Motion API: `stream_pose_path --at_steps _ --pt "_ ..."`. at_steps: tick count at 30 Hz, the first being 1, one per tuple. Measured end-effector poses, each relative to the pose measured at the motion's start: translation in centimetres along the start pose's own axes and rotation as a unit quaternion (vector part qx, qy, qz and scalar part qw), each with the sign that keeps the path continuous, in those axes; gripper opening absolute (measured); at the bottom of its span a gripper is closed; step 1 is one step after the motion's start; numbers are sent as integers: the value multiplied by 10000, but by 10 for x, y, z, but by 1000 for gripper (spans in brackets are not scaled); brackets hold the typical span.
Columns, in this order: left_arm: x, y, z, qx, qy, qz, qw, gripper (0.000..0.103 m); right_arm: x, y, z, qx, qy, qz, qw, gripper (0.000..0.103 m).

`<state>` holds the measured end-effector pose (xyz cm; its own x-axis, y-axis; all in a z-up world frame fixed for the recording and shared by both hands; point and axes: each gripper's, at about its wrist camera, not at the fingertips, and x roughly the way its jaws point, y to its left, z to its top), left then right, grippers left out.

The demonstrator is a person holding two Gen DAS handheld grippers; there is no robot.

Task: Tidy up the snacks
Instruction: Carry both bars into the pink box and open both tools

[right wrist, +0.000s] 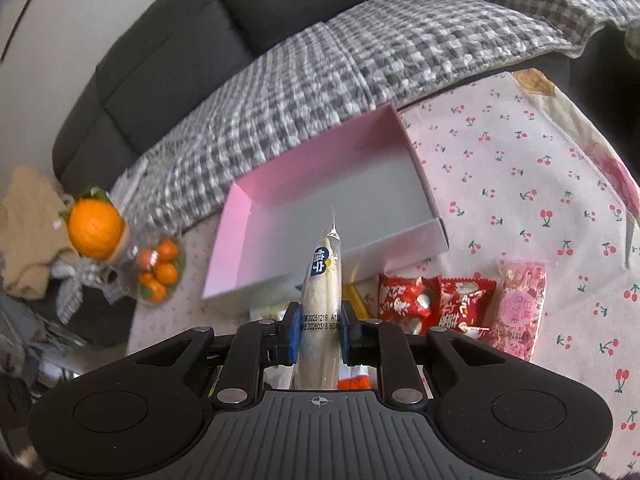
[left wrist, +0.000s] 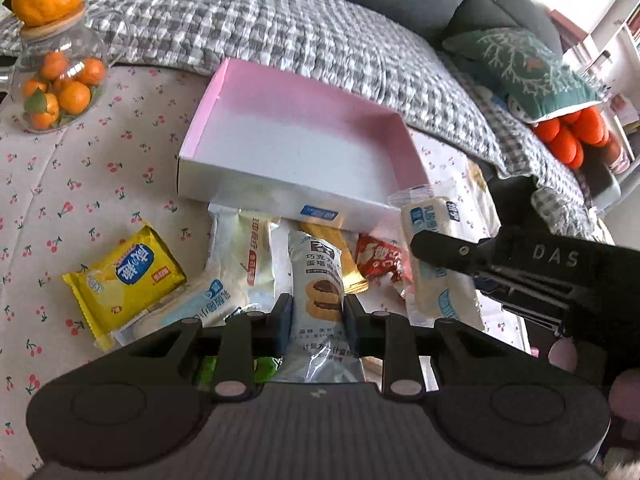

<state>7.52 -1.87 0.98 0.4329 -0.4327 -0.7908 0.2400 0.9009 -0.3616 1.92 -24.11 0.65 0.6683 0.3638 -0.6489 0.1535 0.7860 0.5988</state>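
Now left hand-held gripper (left wrist: pixel 316 314) pinching cookie pkt (left wrist: pixel 316 280); right hand-held gripper (right wrist: pixel 319 330) pinching bread pkt (right wrist: pixel 322 300).

Just beyond the tongs lies a shallow box (left wrist: pixel 296 148) of smooth matt card, pink inside and white outside, on a soft quilted cotton-like cloth (left wrist: pixel 80 184) printed with cherries. The snack wrappers near the tongs are glossy crinkled plastic film, such as the grey biscuit packet (left wrist: pixel 318 276) and the yellow packet (left wrist: pixel 124 280). Far to the left stands a clear, shiny glass jar (left wrist: pixel 60 76); behind the box a puffy woven checked blanket (left wrist: pixel 280 28).
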Motion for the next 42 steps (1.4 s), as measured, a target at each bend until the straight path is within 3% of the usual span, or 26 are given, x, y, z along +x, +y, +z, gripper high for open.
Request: stream_pose_path --at_steps 7,14,22,28,37,40,42 --pt "-4 1 11 -71 -200 -100 9997 24 -5 -11 14 374 -131 185 9990 19" --pt "0 -5 43 61 -557 -174 9983 25 11 -19 42 564 -205 355 9976 19" --pt "38 -2 82 530 -1054 320 9925 25 60 -31 74 525 -308 204 9979 19" --pt "73 7 102 730 -1111 604 9893 25 94 -36 87 318 -274 147 9990 19" --pt "104 16 113 945 -1081 973 9848 25 117 -43 96 227 -402 217 9987 19" --pt "107 15 111 1050 -1161 1131 9812 21 118 -44 97 176 -463 252 9985 23" --pt "105 14 109 1112 -1231 1196 9789 27 117 -43 97 134 -499 237 9984 23"
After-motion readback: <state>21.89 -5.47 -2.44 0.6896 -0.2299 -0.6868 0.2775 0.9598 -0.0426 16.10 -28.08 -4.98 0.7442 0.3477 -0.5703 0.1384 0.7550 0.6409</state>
